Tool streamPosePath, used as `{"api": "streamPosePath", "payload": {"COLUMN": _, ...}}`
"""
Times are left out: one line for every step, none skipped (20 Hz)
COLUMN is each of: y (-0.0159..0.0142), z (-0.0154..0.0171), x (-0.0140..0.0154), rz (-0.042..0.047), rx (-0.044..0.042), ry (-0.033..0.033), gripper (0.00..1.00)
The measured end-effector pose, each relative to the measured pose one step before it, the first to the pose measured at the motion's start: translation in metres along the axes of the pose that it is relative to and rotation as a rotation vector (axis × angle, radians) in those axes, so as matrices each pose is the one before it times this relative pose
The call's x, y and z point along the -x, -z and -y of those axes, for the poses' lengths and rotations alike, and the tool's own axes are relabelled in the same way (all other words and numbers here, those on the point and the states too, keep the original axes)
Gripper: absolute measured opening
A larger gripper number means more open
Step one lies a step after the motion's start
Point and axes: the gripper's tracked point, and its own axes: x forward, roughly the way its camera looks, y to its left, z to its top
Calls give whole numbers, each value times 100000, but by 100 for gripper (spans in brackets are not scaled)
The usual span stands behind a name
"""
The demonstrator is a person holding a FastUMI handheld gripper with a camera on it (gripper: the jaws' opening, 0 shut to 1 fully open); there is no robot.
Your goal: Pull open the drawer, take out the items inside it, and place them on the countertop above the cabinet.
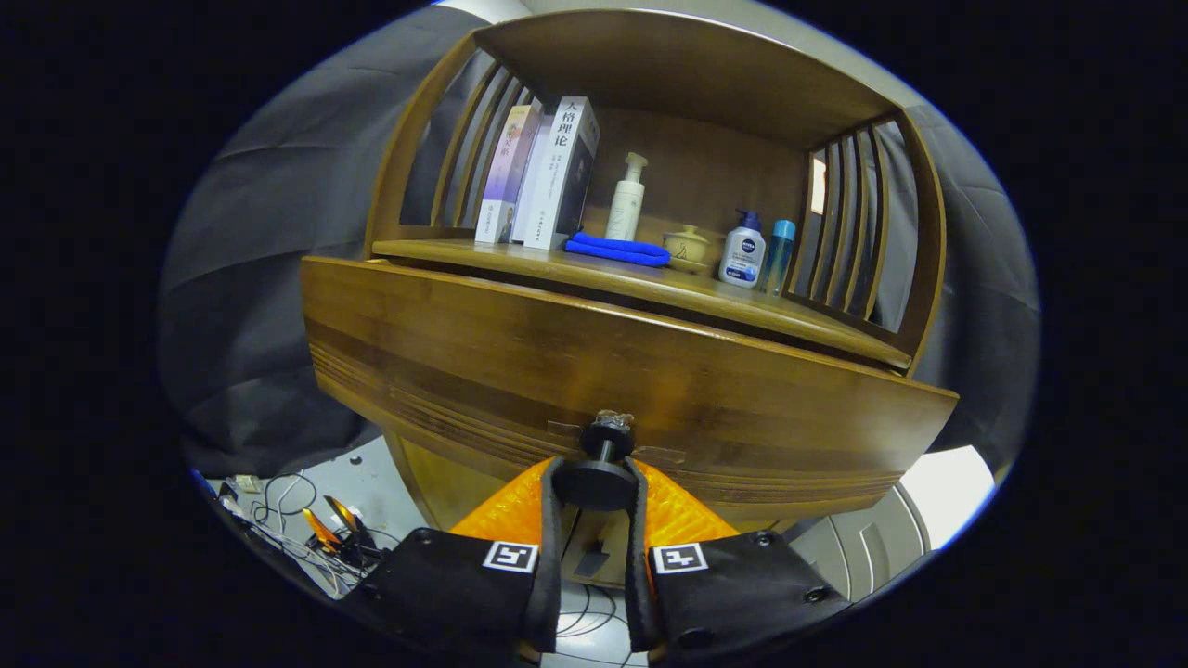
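The wide brown wooden drawer front (594,371) sits under the shelf, pulled partly out. The gripper (596,482) pinches its round black knob (596,481); an off-axis pull may slip the fingers off.

Tongs (595,482) level, reaching forward, both fingers (549,520) clamped on drawer knob (597,481).

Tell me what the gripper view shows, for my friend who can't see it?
The gripper has both fingers closed on the black knob of a wooden drawer, which is pulled partway out. On the countertop above stand books, a white pump bottle, a blue cloth, a small pot and two more bottles.
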Motion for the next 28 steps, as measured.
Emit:
{"api": "streamPosePath", "payload": {"y": 156, "z": -151, "x": 457, "rz": 366, "rx": -2021, "ry": -298, "gripper": 31}}
{"api": "streamPosePath", "payload": {"y": 90, "z": -119, "x": 460, "rz": 312, "rx": -1162, "ry": 10, "gripper": 31}}
{"api": "streamPosePath", "payload": {"y": 112, "z": -68, "x": 405, "rz": 336, "rx": -413, "ry": 75, "gripper": 31}}
{"api": "streamPosePath", "payload": {"y": 198, "z": -37, "x": 273, "rz": 103, "rx": -25, "ry": 31, "gripper": 31}}
{"api": "streamPosePath", "payload": {"y": 80, "z": -81, "x": 327, "rz": -63, "rx": -411, "ry": -246, "gripper": 31}}
{"api": "streamPosePath", "payload": {"y": 323, "z": -102, "x": 262, "rz": -384, "rx": -809, "ry": -177, "gripper": 31}}
{"api": "streamPosePath", "payload": {"y": 330, "z": -80, "x": 230, "rz": -1089, "rx": -955, "ry": -300, "gripper": 31}}
{"api": "streamPosePath", "payload": {"y": -25, "z": -100, "x": 281, "rz": 366, "rx": -1034, "ry": -502, "gripper": 31}}
{"api": "streamPosePath", "payload": {"y": 148, "z": -72, "x": 82, "rz": -882, "rx": -123, "ry": -238, "gripper": 31}}
{"api": "streamPosePath", "payload": {"y": -13, "z": -126, "x": 606, "rz": 624, "rx": 269, "ry": -564, "gripper": 31}}
{"api": "streamPosePath", "payload": {"y": 320, "z": -237, "x": 69, "rz": -599, "rx": 739, "ry": -906, "gripper": 31}}
{"api": "streamPosePath", "payload": {"y": -72, "z": -82, "x": 479, "rz": 446, "rx": 484, "ry": -98, "gripper": 31}}
{"api": "streamPosePath", "payload": {"y": 207, "z": -73, "x": 208, "rz": -717, "rx": -31, "ry": -223, "gripper": 31}}
{"api": "streamPosePath", "payload": {"y": 100, "z": -139, "x": 336, "rz": 242, "rx": -338, "ry": -525, "gripper": 31}}
{"api": "streamPosePath", "payload": {"y": 150, "z": -156, "x": 365, "rz": -302, "rx": 646, "ry": -1004, "gripper": 31}}
{"api": "streamPosePath", "payload": {"y": 142, "z": -118, "x": 415, "rz": 691, "rx": 1398, "ry": -1292, "gripper": 31}}
{"api": "streamPosePath", "payload": {"y": 185, "z": -48, "x": 391, "rz": 158, "rx": 1228, "ry": -1269, "gripper": 31}}
{"api": "streamPosePath", "payload": {"y": 56, "z": -5, "x": 193, "rz": 815, "rx": 756, "ry": -1085, "gripper": 31}}
{"api": "streamPosePath", "payload": {"y": 178, "z": -57, "x": 141, "rz": -401, "rx": 162, "ry": -724, "gripper": 31}}
{"api": "streamPosePath", "payload": {"y": 137, "z": 87, "x": 352, "rz": -352, "rx": -982, "ry": -266, "gripper": 31}}
{"api": "streamPosePath", "payload": {"y": 193, "z": -76, "x": 336, "rz": -768, "rx": -927, "ry": -257, "gripper": 31}}
{"api": "streamPosePath", "payload": {"y": 52, "z": -131, "x": 239, "rz": -354, "rx": -97, "ry": -378, "gripper": 31}}
{"api": "streamPosePath", "payload": {"y": 51, "z": -88, "x": 264, "rz": 92, "rx": 579, "ry": -395, "gripper": 31}}
{"api": "streamPosePath", "payload": {"y": 171, "z": -46, "x": 307, "rz": 316, "rx": 934, "ry": -311, "gripper": 31}}
{"api": "streamPosePath", "payload": {"y": 47, "z": -42, "x": 214, "rz": 274, "rx": 454, "ry": -165, "gripper": 31}}
{"api": "streamPosePath", "payload": {"y": 149, "z": -21, "x": 89, "rz": 123, "rx": 253, "ry": -254, "gripper": 31}}
{"api": "streamPosePath", "payload": {"y": 119, "z": -56, "x": 169, "rz": -534, "rx": -606, "ry": -255, "gripper": 31}}
{"api": "streamPosePath", "payload": {"y": 26, "z": -49, "x": 128, "rz": -420, "rx": -965, "ry": -225, "gripper": 31}}
